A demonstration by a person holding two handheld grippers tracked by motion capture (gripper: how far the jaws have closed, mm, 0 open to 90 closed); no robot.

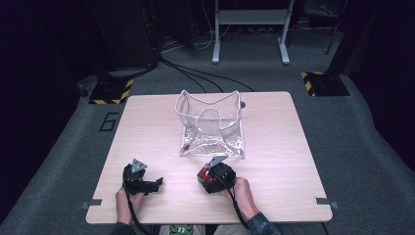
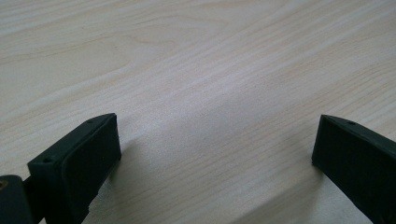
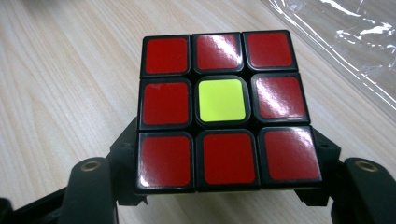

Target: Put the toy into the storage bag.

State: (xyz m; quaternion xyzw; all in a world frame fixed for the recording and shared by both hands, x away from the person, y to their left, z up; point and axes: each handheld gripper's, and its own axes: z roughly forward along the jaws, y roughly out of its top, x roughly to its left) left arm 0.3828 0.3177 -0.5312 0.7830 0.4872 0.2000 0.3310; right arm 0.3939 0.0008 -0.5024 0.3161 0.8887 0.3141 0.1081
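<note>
The right tool point(image 1: 208, 177) is clamped on a puzzle cube point(image 3: 224, 109). In the right gripper view, the two black jaws close against the cube's lower side faces, and the cube sits squarely between them with one face toward the camera: eight red stickers around a yellow-green centre. In the high view the cube shows as a red and black block at the front of the right tool, low over the wooden surface point(image 1: 274, 166); whether its underside touches the surface cannot be told.

The left tool point(image 1: 147, 185) rests on the surface, well to the left of the right tool. In the left gripper view its jaws stand wide apart with bare wood grain between them; it holds nothing.

A clear plastic bag point(image 1: 211, 125) stands directly ahead of the right tool, near it, mouth upward and walls partly slumped. A creased edge of it shows at the upper right of the right gripper view, just beyond the cube.

Step in hand, by judgement: the grasp on the cube is complete and the transfer to the bag has not begun.

The next move calls for:
- lifting the cube clear of the surface and above the bag's rim;
- carrying it forward over the mouth;
- parting the jaws only when the cube is centred over the opening.

The slumped walls may narrow the mouth; the left tool is free to steady the nearer rim.
</note>
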